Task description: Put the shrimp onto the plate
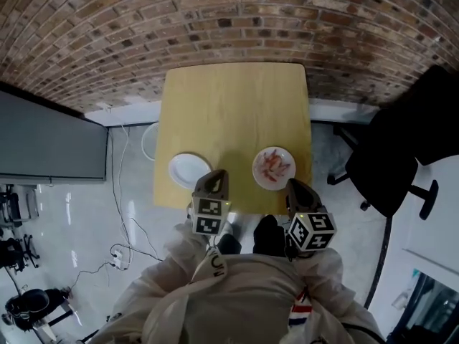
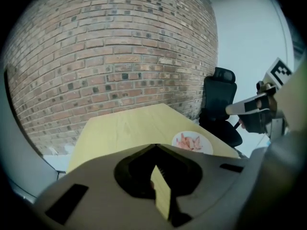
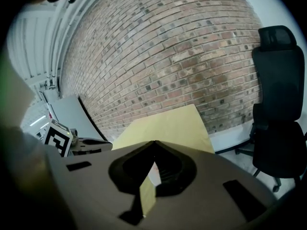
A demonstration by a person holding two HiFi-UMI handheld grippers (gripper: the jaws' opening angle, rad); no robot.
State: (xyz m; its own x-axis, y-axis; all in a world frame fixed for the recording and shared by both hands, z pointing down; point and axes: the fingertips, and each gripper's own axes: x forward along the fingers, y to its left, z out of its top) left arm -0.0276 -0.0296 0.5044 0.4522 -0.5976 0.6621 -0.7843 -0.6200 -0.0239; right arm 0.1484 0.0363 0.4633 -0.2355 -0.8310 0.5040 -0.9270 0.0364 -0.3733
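Closest to the head camera, the person's light sleeves (image 1: 237, 292) reach forward, with one gripper in each hand. Both grippers hang at the near edge of the wooden worktop (image 1: 237, 106). The left gripper (image 1: 215, 178) is just beside the right rim of the empty plate (image 1: 188, 169), and the right gripper (image 1: 295, 186) is just beside the near right rim of the dish (image 1: 258, 176).

The fingers (image 2: 201, 162) of the left gripper are clenched tip to tip and nothing is between them. Those of the right gripper are pressed together in the same way, also with nothing between.

The shrimp (image 1: 273, 165) — several pink-orange pieces — lie together in the dish, on the right part of the worktop. The empty plate is white and sits on the left part, apart from the dish.

Beside the worktop on the right stands a black office chair (image 1: 391, 156). On the left is a dark grey panel (image 1: 50, 138), and thin cables (image 1: 122, 192) run over the glossy floor (image 1: 72, 221). Farthest away — behind the worktop — is the brick wall (image 1: 215, 20).
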